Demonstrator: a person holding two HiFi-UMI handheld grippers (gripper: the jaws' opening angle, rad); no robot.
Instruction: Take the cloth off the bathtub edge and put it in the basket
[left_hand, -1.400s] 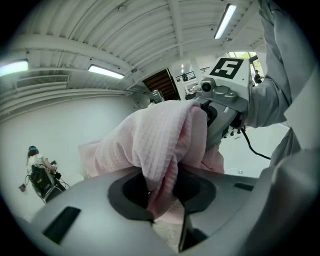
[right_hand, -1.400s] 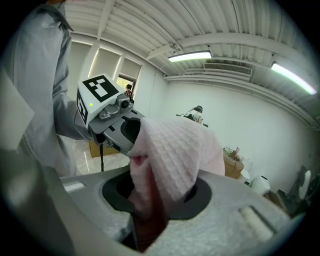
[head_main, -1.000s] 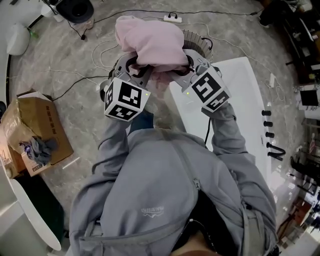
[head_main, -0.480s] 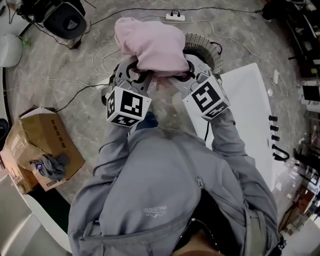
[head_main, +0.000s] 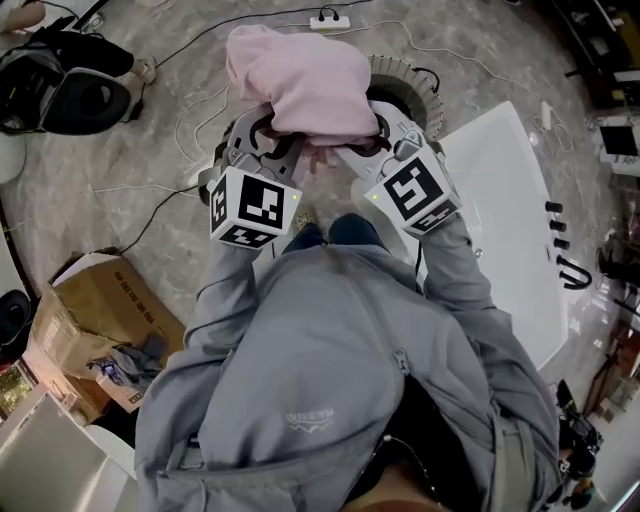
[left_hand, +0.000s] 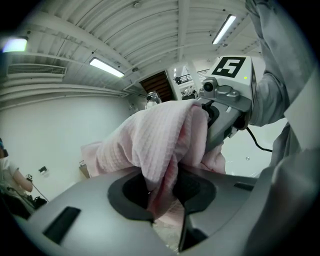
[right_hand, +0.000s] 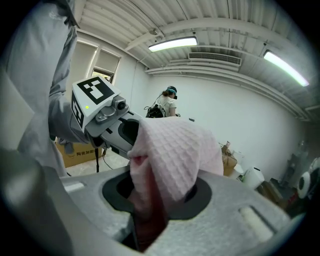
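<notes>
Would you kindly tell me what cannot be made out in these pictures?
- Round ribbed basket: head view, its inside is hidden behind the pink waffle-weave cloth.
- Fingers of the left gripper and right gripper: head view, the cloth drapes over them.
</notes>
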